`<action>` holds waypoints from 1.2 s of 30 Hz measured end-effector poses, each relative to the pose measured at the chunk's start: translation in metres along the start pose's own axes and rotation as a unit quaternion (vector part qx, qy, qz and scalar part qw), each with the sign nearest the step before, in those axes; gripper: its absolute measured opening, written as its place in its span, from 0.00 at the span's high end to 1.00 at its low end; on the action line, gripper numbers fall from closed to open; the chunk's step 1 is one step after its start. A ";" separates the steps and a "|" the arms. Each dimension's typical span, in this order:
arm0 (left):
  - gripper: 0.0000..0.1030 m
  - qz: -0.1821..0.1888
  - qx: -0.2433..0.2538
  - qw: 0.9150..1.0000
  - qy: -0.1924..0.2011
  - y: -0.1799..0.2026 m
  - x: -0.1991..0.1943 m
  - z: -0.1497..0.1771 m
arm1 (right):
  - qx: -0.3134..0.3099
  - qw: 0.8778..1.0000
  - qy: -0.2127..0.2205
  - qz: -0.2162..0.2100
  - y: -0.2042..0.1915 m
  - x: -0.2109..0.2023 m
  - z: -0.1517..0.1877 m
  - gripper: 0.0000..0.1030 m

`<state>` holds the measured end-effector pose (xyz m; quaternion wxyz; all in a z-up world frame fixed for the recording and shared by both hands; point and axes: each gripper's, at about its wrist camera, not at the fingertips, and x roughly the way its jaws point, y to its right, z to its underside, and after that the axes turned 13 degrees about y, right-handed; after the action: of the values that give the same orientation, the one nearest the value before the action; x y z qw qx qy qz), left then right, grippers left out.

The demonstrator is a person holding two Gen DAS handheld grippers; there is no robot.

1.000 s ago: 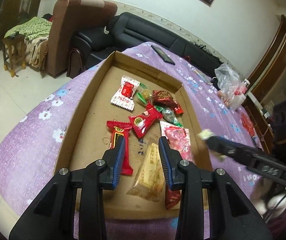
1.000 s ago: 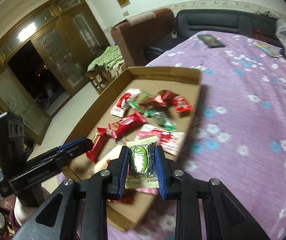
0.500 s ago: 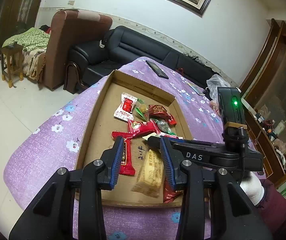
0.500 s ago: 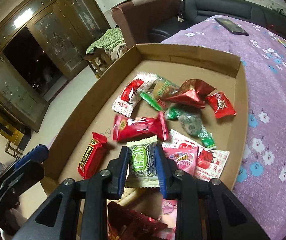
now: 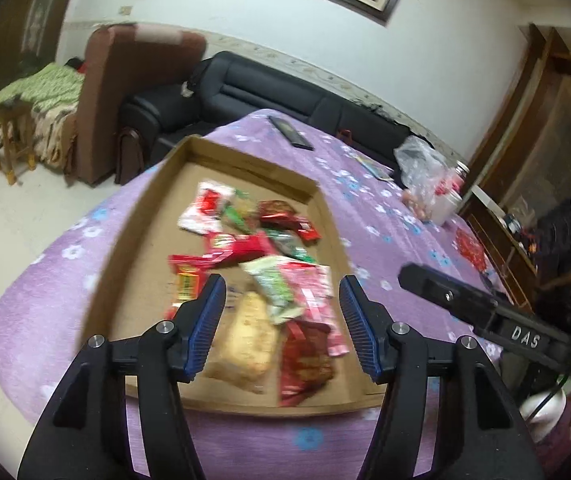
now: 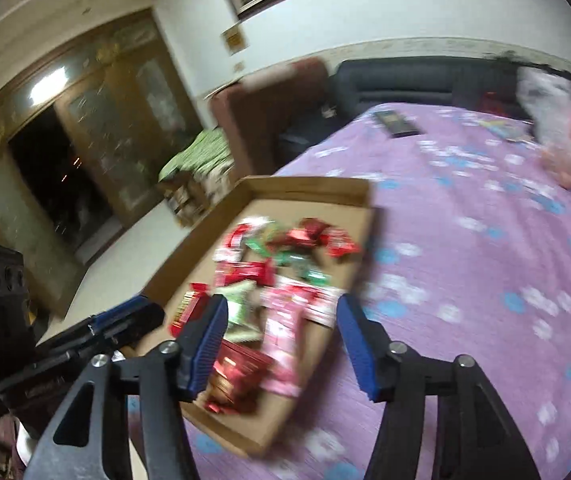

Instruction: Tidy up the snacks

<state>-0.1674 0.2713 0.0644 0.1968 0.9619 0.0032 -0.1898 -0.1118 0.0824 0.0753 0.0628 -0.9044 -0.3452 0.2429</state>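
Note:
A shallow cardboard tray (image 5: 147,216) (image 6: 313,186) lies on a purple flowered tablecloth and holds several wrapped snacks. The green-and-white snack (image 5: 273,286) (image 6: 239,308) lies in the tray among red and pink packets, beside a tan biscuit pack (image 5: 249,334). My left gripper (image 5: 283,320) is open and empty above the tray's near end. My right gripper (image 6: 281,334) is open and empty above the tray's near right corner; it shows in the left wrist view (image 5: 485,312) off the tray's right side. Both views are blurred.
A black phone (image 5: 290,133) and a clear plastic bag (image 5: 425,172) with a jar lie on the far part of the table. A black sofa (image 5: 269,92) and a brown armchair (image 5: 125,92) stand behind it. Wooden cabinets stand at right.
My right gripper opened and let go of the green-and-white snack, which now lies in the tray, then pulled back to the right. My left gripper opened wider.

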 end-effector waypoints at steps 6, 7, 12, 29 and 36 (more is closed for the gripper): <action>0.41 0.012 0.055 0.998 0.005 0.053 -0.002 0.007 | 0.045 0.997 0.027 0.051 0.048 -0.043 0.017 0.40; 0.41 0.012 0.065 0.998 0.009 0.062 -0.004 0.008 | 0.053 0.996 0.028 0.058 0.055 -0.048 0.020 0.40; 0.40 0.007 0.099 0.995 0.024 0.090 -0.011 0.010 | 0.093 0.992 0.040 0.073 0.083 -0.073 0.030 0.40; 0.33 0.007 0.137 0.989 0.059 0.121 -0.041 0.015 | 0.079 0.993 0.045 0.070 0.071 -0.100 0.045 0.40; 0.22 -0.040 0.149 0.987 0.038 0.112 -0.032 0.028 | 0.055 0.996 0.043 0.064 0.053 -0.099 0.048 0.37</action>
<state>-0.1985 0.1592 0.0944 0.0429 0.9860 0.0205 -0.1596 -0.1678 -0.0248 0.0577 0.1115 -0.9294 -0.2702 0.2256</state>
